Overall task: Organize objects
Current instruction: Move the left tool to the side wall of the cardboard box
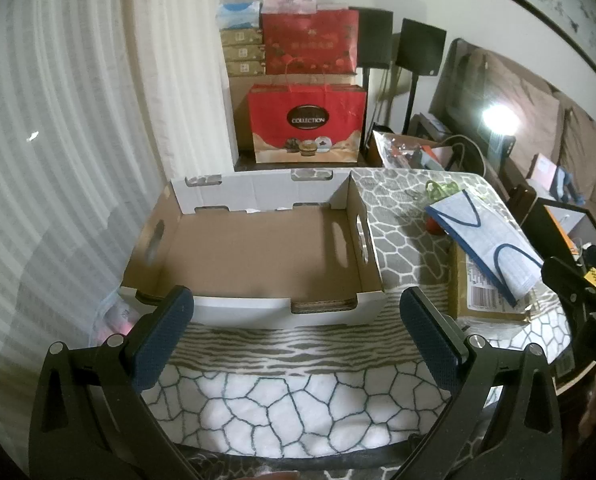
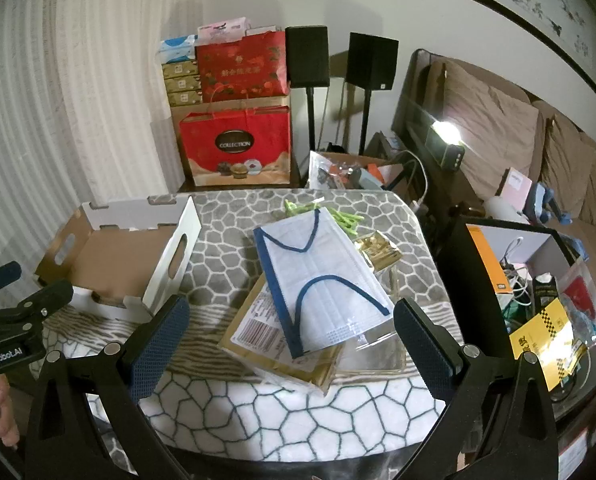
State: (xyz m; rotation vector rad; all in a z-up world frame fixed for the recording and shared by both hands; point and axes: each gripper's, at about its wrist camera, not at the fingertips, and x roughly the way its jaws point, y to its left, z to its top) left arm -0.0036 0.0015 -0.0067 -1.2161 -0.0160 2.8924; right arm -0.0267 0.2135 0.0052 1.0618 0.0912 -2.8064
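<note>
An empty cardboard tray box (image 1: 258,256) sits on the patterned table, straight ahead of my left gripper (image 1: 294,312), which is open and empty just short of its front wall. The box also shows in the right wrist view (image 2: 118,260) at the left. A white pack of face masks with blue trim (image 2: 318,280) lies on a tan parcel (image 2: 266,340) with a barcode label, in front of my right gripper (image 2: 290,328), which is open and empty. A gold packet (image 2: 380,252) and green clips (image 2: 338,216) lie behind the pack. The mask pack also shows in the left wrist view (image 1: 486,244).
A clear plastic bag (image 2: 378,352) lies under the pack's right corner. Red gift bags (image 2: 238,148) and stacked boxes stand behind the table. A black bin of cables and packets (image 2: 538,288) stands right of the table. A sofa (image 2: 518,148) is at the far right.
</note>
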